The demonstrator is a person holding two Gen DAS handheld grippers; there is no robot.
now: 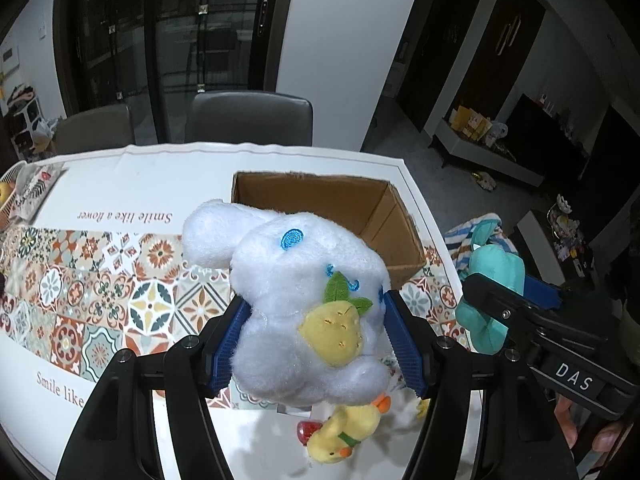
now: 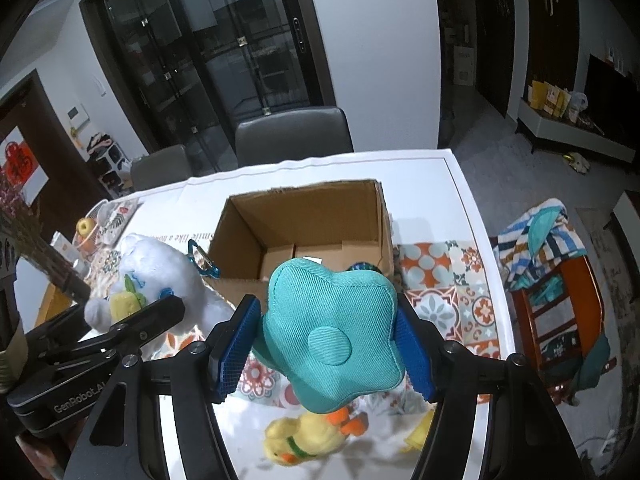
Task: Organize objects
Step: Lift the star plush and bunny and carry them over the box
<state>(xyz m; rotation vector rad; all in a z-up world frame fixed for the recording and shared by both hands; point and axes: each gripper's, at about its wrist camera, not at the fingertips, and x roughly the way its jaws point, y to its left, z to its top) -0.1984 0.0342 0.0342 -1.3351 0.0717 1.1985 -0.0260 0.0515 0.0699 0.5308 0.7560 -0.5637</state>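
Above the table (image 1: pixel 120 184), the left gripper (image 1: pixel 316 344) clamps its 2 fingers on a white plush toy (image 1: pixel 304 304) while the right gripper (image 2: pixel 328 344) clamps a teal cushion (image 2: pixel 332 332), both near the open cardboard box (image 2: pixel 304 220), with a yellow duck (image 2: pixel 304 436) lying below.

Yellow duck (image 1: pixel 344 432) half behind white plush (image 1: pixel 304 308)

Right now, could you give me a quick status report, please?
Left gripper shut on white plush bunny. Right gripper shut on teal flower cushion. Cardboard box ahead, open. Yellow duck left on table.
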